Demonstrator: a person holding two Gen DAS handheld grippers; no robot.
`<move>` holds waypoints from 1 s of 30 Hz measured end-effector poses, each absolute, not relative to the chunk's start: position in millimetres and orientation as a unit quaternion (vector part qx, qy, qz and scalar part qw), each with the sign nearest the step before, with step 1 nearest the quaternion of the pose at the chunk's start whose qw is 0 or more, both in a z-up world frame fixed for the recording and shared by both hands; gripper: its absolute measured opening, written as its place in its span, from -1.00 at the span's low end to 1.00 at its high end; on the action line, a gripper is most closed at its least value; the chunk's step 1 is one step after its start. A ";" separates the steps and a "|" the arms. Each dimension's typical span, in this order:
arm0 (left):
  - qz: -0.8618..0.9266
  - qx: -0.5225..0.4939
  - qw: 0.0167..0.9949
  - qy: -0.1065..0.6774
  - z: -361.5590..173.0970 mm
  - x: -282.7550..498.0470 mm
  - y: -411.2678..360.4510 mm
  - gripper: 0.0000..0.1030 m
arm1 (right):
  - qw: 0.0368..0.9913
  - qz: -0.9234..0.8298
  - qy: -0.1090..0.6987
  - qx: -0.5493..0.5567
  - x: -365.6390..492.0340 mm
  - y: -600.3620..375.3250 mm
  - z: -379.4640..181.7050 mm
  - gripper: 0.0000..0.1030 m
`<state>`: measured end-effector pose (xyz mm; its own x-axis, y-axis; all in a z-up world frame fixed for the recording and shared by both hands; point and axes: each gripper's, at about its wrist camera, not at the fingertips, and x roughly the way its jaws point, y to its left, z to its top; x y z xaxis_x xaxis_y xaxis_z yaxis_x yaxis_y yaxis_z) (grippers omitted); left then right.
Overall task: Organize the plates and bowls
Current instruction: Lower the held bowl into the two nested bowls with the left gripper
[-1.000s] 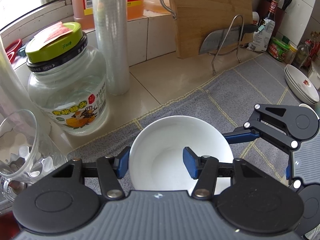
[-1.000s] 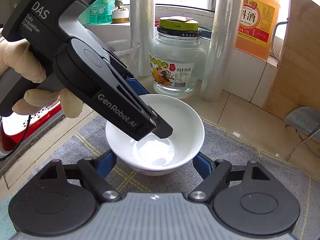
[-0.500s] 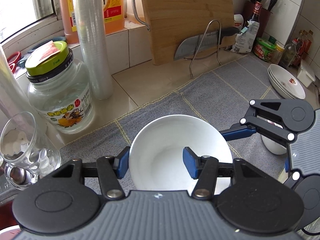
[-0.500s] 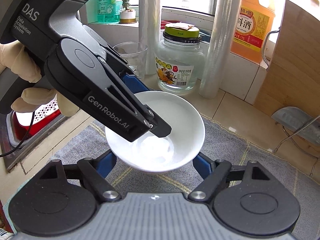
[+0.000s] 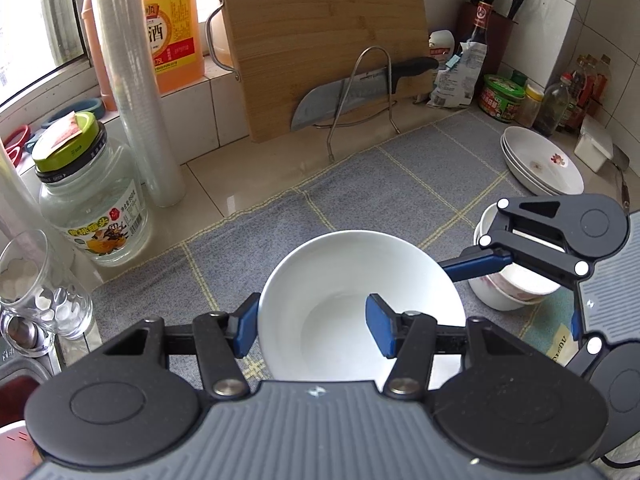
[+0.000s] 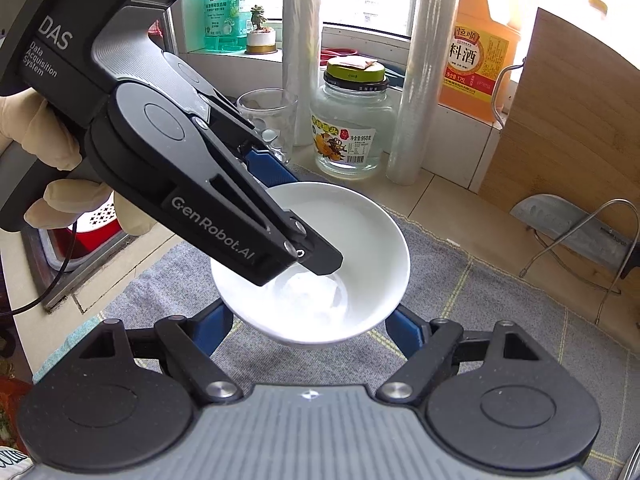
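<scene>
My left gripper (image 5: 312, 330) is shut on the near rim of a plain white bowl (image 5: 340, 280), one finger inside and one outside, and holds it above the grey mat (image 5: 360, 184). The bowl (image 6: 360, 240) also shows in the right wrist view, tilted. My right gripper (image 6: 308, 332) is open, its fingers spread on either side just below the bowl; it also shows in the left wrist view (image 5: 476, 264). A small stack of patterned bowls (image 5: 508, 284) stands on the mat at right. A stack of white plates (image 5: 540, 160) lies further back right.
A glass jar with a green lid (image 5: 88, 192), a drinking glass (image 5: 36, 288) and rolls of film (image 5: 140, 92) stand at left. A cutting board (image 5: 320, 40) and a knife in a wire rack (image 5: 352, 92) stand behind. Condiment bottles (image 5: 580, 88) crowd the right corner.
The left gripper has lifted the bowl and carried it back and to the right, away from the jar. The stacked bowls have come into view. The right gripper stays open beneath the bowl.
</scene>
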<state>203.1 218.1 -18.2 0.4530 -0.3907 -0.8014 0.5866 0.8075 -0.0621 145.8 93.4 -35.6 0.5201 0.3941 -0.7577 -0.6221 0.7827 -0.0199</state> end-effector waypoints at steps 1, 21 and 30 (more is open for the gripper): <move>-0.290 0.114 0.844 0.436 -16.9 200.1 213.8 0.06 | 0.859 0.296 0.391 -0.146 142.6 89.6 -33.7 0.68; -0.328 0.132 0.835 0.422 -1.9 169.5 131.5 0.06 | 0.874 0.267 0.384 -0.130 99.4 7.5 -16.0 0.68; -0.361 0.145 0.823 0.413 -0.2 174.5 89.0 0.06 | 0.888 0.232 0.378 -0.124 92.7 -30.0 -10.6 0.68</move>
